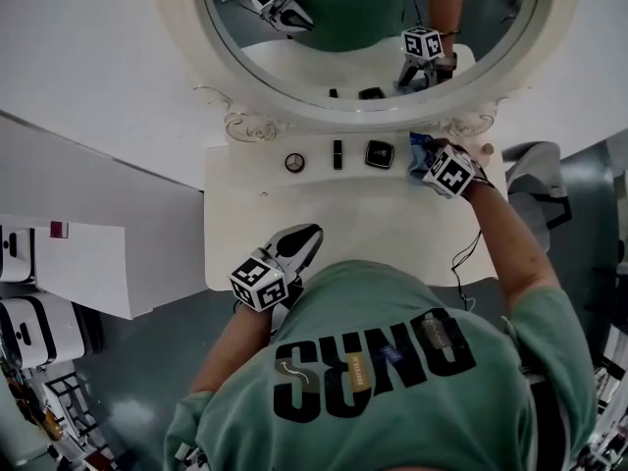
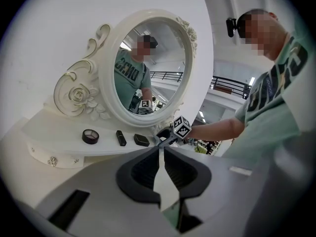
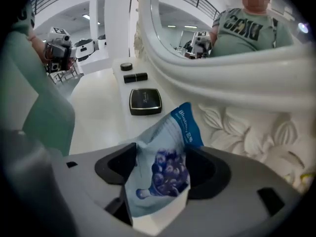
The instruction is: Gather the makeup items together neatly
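Our right tongs point(image 3: 163, 154) stood apart with the blue sachet point(image 3: 165, 169) loose between them, its long axis along the jaws, just right of the compact point(image 3: 145, 101) — so we judged that hand nearer, the left tongs point(image 2: 160, 149) shut, empty, well back.

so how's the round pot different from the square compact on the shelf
The round pot is circular with a pale, sectioned top; the square compact has a dark lid with a light rim. The pot looks smaller than the compact. In the head view the pot ends the row on the left, the compact on the right. Both are dark and lie flat on the white shelf.
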A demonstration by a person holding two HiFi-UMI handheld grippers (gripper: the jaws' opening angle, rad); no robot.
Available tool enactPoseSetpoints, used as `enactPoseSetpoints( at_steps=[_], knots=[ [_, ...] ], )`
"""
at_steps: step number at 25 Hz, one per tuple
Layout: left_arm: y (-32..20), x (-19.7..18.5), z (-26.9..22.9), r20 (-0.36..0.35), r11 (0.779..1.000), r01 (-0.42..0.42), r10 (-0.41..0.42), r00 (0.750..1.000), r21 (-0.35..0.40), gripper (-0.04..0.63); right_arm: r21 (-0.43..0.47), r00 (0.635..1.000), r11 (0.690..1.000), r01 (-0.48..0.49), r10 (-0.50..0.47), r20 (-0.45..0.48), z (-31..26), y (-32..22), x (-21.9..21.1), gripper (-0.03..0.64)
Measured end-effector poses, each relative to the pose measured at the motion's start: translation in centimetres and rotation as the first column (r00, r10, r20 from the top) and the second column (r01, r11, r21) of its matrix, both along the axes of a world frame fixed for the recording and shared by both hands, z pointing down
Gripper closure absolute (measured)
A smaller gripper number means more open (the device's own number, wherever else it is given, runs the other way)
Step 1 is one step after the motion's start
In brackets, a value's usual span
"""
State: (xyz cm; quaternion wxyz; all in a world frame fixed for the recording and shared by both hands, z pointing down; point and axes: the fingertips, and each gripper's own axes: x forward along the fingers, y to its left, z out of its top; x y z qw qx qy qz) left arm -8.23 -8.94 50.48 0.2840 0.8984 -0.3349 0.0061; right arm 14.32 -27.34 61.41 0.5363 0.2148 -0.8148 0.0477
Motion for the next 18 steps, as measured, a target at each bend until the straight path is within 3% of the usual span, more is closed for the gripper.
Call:
enactPoseSetpoints(
  at_steps=[5,12,15,18],
  knots=[
    [0.2,-0.9,0.4,0.0,1.0,0.028,-0.028,1.0,-0.014,0.554,-0.075,0.997,0.997,-0.028,0.033,0.071,1.0,-1.0,0.5,0.264],
    [-0.1,-0.8,-0.3,0.001,1.0,0.023,-0.023,1.0,0.004,0.554,-0.025,0.996,1.0,-0.017,0.019,0.082,-0.6,-0.6,0.2,0.261],
    [-0.6,-1.0,-1.3,0.003,0.999,0.021,-0.021,1.0,0.034,0.554,0.031,0.983,0.998,-0.05,0.043,0.178,-4.4,0.2,-0.8,0.261],
    [-1.5,-1.7,-3.2,-0.01,0.996,0.041,-0.04,0.999,0.078,0.554,0.073,0.934,0.992,-0.102,0.071,0.35,-9.6,2.0,-2.2,0.261]
  ],
)
